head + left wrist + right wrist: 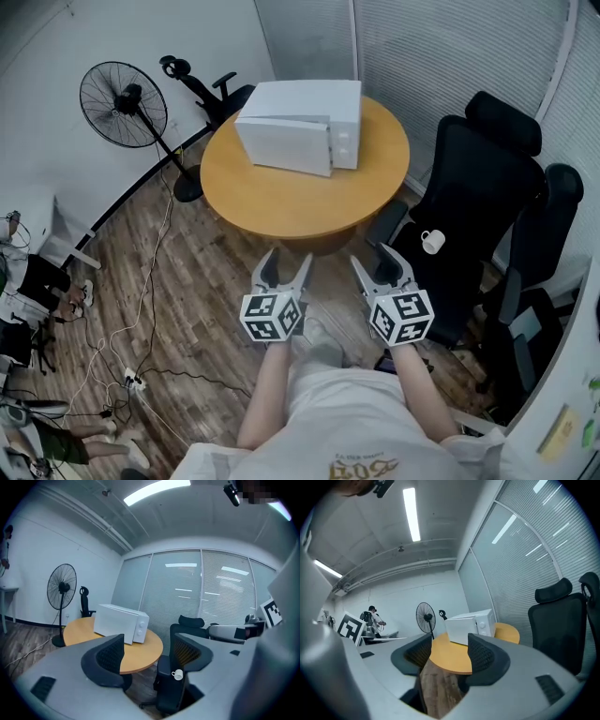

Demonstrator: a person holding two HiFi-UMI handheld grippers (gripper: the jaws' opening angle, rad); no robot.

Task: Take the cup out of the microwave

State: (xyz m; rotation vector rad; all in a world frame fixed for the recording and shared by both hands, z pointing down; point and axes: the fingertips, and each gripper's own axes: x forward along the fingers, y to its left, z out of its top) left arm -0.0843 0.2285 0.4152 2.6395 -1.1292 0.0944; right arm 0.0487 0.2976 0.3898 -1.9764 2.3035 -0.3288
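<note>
Left gripper (289, 256), right gripper (373, 255), jaws apart, cup (432, 241) outside right gripper view

Microwave (300, 127): inside hidden behind its door. Cup (432, 242): too small to tell if it holds anything. Far chair (202, 89): lower part hidden by tabletop (281, 202). Distant person (372, 616): too small to make out. Wearer's torso (347, 422) cut off at head view's bottom edge.
</note>
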